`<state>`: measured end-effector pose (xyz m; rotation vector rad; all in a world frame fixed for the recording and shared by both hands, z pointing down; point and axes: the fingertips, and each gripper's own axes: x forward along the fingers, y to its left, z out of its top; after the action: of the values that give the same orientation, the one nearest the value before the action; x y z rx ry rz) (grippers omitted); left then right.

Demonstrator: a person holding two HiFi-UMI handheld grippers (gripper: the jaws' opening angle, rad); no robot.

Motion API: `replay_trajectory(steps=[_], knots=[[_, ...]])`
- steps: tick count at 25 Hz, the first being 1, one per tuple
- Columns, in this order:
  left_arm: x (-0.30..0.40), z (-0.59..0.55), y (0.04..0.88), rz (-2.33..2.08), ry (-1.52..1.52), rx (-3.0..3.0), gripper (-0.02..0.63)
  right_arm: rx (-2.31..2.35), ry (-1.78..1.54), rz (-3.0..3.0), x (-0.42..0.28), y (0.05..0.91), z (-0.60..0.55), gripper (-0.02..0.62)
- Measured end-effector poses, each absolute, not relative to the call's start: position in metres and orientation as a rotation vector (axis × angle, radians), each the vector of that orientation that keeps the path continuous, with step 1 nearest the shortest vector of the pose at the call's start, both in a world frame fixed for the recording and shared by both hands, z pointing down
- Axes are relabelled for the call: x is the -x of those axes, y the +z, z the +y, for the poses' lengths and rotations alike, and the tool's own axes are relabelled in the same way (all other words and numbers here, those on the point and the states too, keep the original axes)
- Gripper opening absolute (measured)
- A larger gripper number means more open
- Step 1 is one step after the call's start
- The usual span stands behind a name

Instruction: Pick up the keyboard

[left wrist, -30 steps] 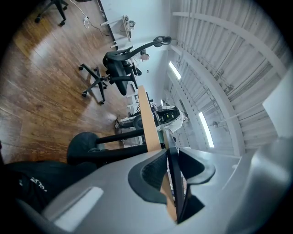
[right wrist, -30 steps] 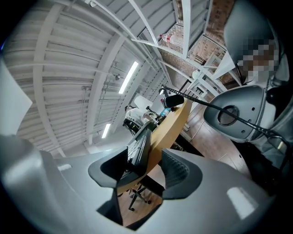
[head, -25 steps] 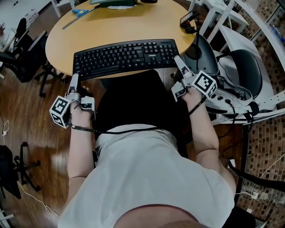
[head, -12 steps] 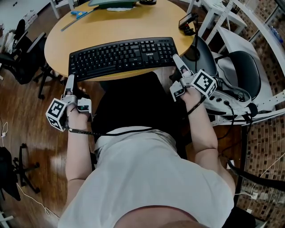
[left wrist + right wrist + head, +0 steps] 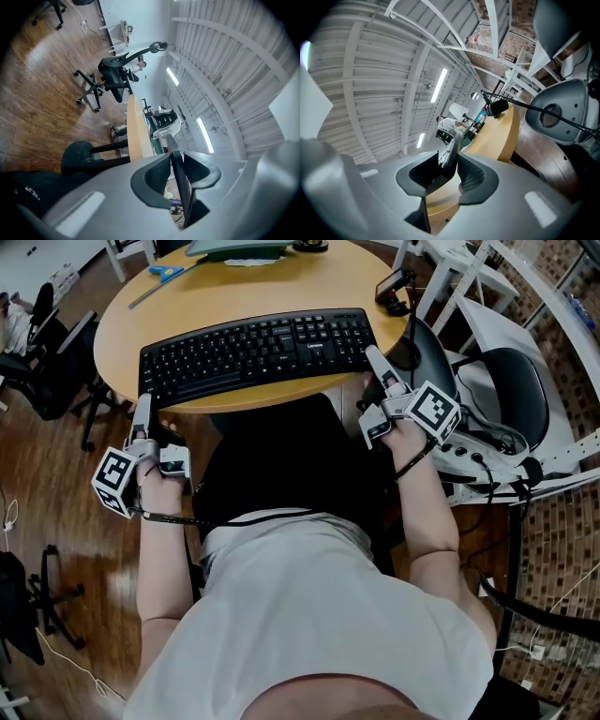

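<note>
Your left gripper [image 5: 143, 407] is at the left end of the keyboard [image 5: 258, 351]. Its jaws are closed on that end, and the left gripper view shows the thin dark edge pinched between the pads.

The keyboard lies long ways from left to right, across the near side of the table [image 5: 281, 287]. It stretches from one gripper to the other, so each hand has one end and neither is nearer than the other. I think it sits just above the table top, but I cannot be sure.

Your right gripper [image 5: 373, 357] holds the right end. Its jaws have just been closing, and the keyboard's edge is squeezed between them.

To lift, you need both hands to go up together. If one end goes up faster, the keyboard will tip and may slip out.
</note>
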<state>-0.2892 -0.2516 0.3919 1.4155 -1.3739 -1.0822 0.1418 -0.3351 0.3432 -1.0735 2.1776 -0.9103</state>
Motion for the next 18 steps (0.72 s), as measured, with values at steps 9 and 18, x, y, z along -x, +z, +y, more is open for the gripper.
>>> replay_trajectory(steps=[9, 18], knots=[[0.289, -0.252, 0.358, -1.370, -1.128, -1.465, 0.420, 1.084, -0.826, 2.188, -0.148, 0.312, -0.334, 0.129], [0.287, -0.254, 0.317, -1.357, -1.174, -1.539, 0.423, 1.037, -0.728, 2.180, -0.150, 0.270, -0.330, 0.129]])
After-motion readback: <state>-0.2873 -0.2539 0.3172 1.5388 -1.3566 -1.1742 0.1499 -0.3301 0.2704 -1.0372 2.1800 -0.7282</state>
